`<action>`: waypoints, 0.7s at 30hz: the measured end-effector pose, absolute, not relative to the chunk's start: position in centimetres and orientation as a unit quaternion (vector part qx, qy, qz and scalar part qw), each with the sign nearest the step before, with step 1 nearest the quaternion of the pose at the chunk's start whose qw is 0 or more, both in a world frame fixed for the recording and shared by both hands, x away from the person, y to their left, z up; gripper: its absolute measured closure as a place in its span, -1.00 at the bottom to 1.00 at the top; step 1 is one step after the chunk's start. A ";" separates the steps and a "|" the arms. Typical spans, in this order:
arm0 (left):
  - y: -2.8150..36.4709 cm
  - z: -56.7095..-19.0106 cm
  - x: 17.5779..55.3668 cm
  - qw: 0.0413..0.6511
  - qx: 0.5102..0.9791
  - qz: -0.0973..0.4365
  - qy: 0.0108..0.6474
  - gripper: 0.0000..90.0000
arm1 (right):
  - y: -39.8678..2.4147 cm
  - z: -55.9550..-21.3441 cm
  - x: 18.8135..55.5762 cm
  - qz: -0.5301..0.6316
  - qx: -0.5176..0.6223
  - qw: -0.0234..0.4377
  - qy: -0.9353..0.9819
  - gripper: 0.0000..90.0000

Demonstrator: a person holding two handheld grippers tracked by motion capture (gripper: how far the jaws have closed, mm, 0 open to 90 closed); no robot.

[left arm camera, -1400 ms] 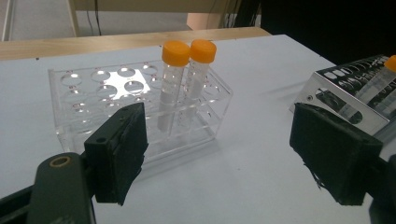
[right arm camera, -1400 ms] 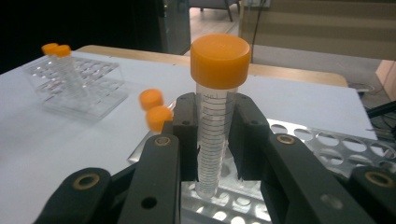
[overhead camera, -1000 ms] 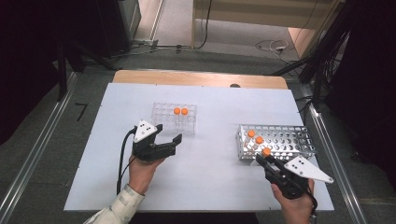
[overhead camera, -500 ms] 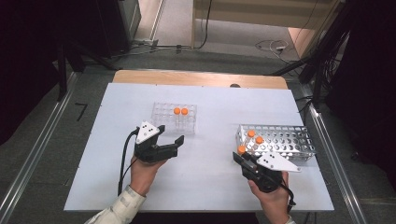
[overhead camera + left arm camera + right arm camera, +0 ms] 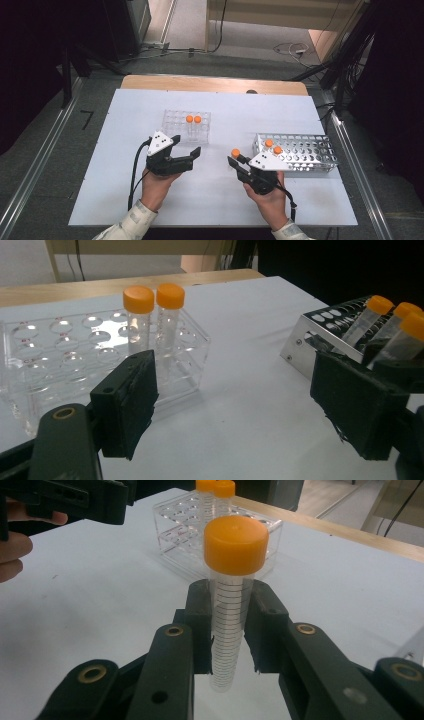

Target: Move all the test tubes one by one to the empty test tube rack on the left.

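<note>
Right claw (image 5: 231, 630) clamped tight on a capped tube (image 5: 231, 600), carried above the table (image 5: 215, 200) between the two racks. Clear rack (image 5: 187, 126) sits at its eleven o'clock, steel rack (image 5: 300, 150) at three. Left claw (image 5: 192, 155) gapes wide, holding nothing, just short of the clear rack.

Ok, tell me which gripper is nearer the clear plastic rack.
Left. The left gripper hangs open just in front of the clear plastic rack. The right gripper, shut on an orange-capped tube, is farther off, nearer the metal rack.
</note>
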State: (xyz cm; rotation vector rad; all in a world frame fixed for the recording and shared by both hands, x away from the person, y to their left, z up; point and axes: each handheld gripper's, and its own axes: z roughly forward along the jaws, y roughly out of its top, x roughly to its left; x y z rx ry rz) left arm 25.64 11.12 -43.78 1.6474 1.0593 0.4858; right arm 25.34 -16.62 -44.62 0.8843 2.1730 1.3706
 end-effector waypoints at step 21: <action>8.8 -42.9 24.5 0.542 0.712 0.201 0.399 -0.50 | -10.3 -45.5 26.5 0.488 0.284 0.185 0.804 0.60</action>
